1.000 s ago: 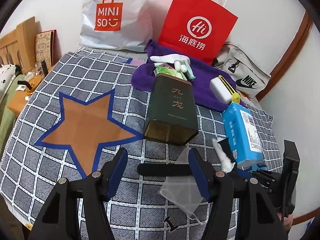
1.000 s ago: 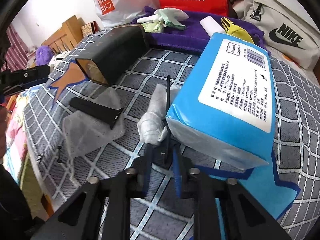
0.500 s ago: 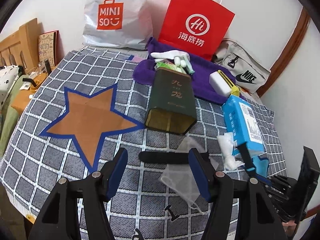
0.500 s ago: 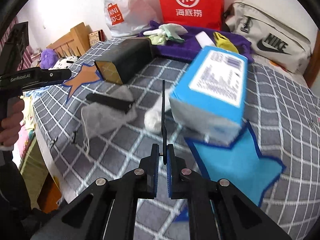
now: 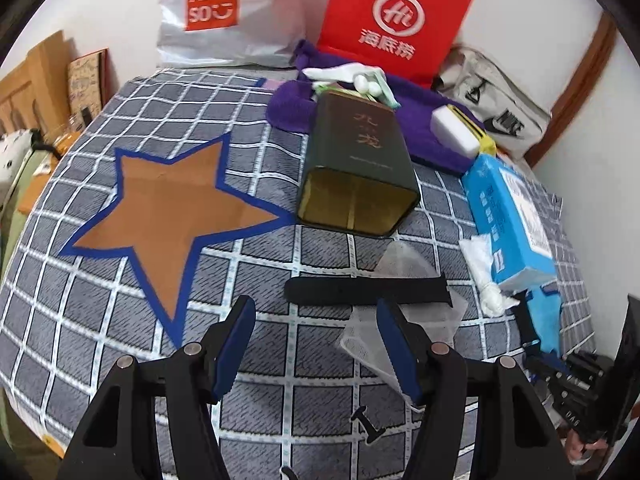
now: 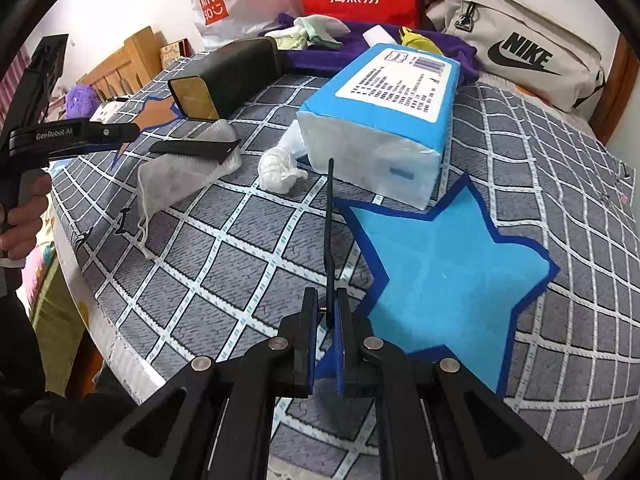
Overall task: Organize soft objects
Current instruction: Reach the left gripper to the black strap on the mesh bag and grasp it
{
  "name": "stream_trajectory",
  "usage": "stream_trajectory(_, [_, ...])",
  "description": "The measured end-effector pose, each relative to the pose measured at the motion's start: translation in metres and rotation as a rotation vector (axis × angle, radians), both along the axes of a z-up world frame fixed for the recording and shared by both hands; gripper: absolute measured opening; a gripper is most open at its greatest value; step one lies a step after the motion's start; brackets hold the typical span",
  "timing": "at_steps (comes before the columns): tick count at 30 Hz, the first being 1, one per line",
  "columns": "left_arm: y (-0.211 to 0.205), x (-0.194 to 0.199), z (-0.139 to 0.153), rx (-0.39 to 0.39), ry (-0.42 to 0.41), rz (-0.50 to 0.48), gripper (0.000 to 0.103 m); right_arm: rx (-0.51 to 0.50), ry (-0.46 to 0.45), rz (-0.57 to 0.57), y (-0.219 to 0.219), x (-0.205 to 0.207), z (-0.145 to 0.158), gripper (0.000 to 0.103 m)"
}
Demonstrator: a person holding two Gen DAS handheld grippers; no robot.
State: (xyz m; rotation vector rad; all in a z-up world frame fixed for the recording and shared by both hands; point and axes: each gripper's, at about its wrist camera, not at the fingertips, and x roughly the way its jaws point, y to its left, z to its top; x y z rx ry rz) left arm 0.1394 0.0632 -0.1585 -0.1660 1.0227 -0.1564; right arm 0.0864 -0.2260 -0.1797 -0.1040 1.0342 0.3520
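Observation:
My right gripper (image 6: 328, 320) is shut on one end of a thin black strap (image 6: 329, 220), which sticks out edge-on above the left point of the blue star (image 6: 444, 280). A second black strap (image 5: 360, 292) lies across a grey mesh bag (image 5: 404, 260) on the checked bedspread. My left gripper (image 5: 316, 332) hovers open just in front of that strap, nothing between its fingers. A crumpled white cloth (image 6: 276, 168) rests against the blue tissue pack (image 6: 384, 100). An orange star (image 5: 172, 208) lies to the left.
A dark tin (image 5: 360, 160) lies on its side with its open mouth toward me. Behind it a purple towel (image 5: 420, 120) carries gloves and a sponge. A red paper bag (image 5: 392, 20), a white plastic bag (image 5: 224, 12) and a beige Nike bag (image 6: 520, 52) line the wall.
My right gripper has pulled back from the tissue pack with the black strap, now over the blue star's edge. My left gripper has sunk closer to the strap on the mesh bag.

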Motion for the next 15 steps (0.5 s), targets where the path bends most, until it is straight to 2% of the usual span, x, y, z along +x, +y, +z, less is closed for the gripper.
stream_trajectory(8, [-0.013,0.022,-0.005,-0.02,0.004,-0.051,0.061,0.035,-0.009,0.0,0.003,0.021,-0.003,0.008])
stream_trajectory(15, [-0.031,0.043,-0.007,0.01,-0.006,-0.135,0.061,0.066,-0.023,0.003,0.004,0.03,-0.004,0.007])
